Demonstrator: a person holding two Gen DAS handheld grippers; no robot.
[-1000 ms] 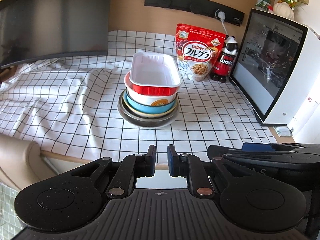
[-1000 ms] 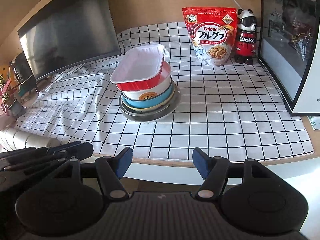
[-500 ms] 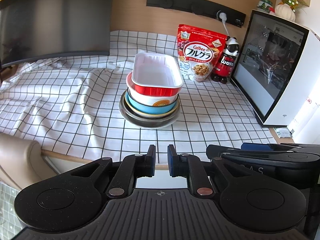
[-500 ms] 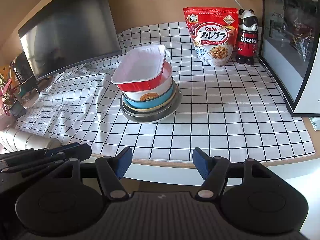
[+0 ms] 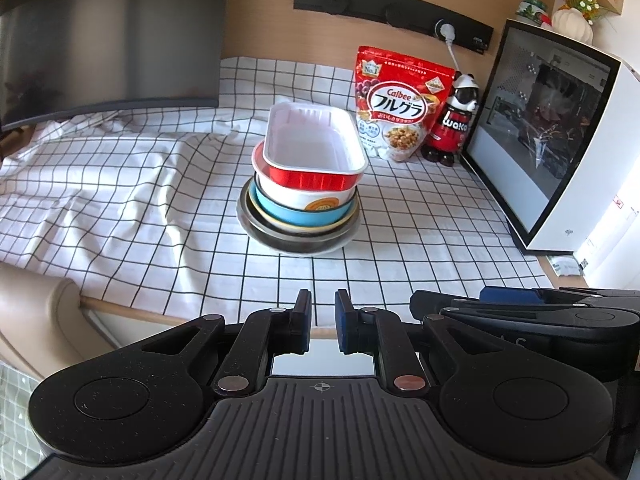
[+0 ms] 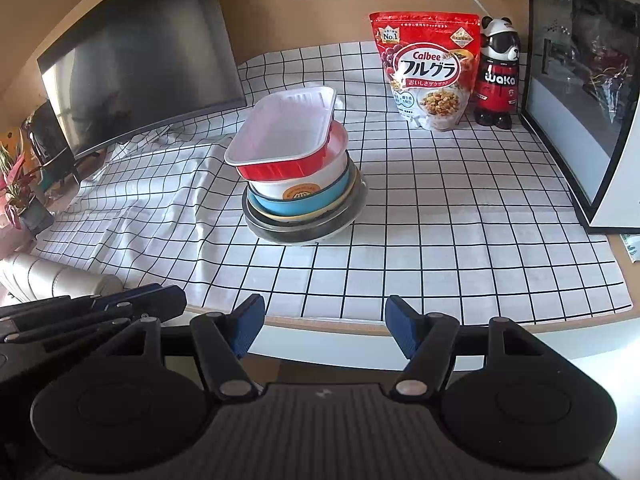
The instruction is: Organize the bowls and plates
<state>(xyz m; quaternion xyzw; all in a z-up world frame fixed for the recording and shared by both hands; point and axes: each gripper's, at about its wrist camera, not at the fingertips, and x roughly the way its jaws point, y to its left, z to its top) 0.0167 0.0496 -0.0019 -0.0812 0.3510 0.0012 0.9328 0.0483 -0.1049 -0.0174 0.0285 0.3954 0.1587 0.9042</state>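
A stack of dishes stands mid-table on the checked cloth. On top is a red foil tray with a white inside [image 5: 314, 150] [image 6: 286, 138]. Under it are a white bowl with an orange emblem [image 5: 310, 198] [image 6: 298, 188], a blue bowl [image 5: 280, 210] [image 6: 272, 204] and a dark metal plate [image 5: 292, 240] [image 6: 304, 228]. My left gripper [image 5: 322, 326] is shut and empty, near the table's front edge. My right gripper [image 6: 326, 330] is open and empty, also at the front edge. Both are well short of the stack.
A red cereal bag [image 5: 394, 104] [image 6: 430, 70] and a panda bottle [image 5: 454, 120] [image 6: 498, 74] stand at the back right. A white appliance [image 5: 556, 140] fills the right side. A dark monitor [image 5: 104, 36] [image 6: 136, 60] stands at the back left.
Both views have shifted only slightly; the stack sits a little higher and farther in the left wrist view. Neither gripper's jaws have changed.
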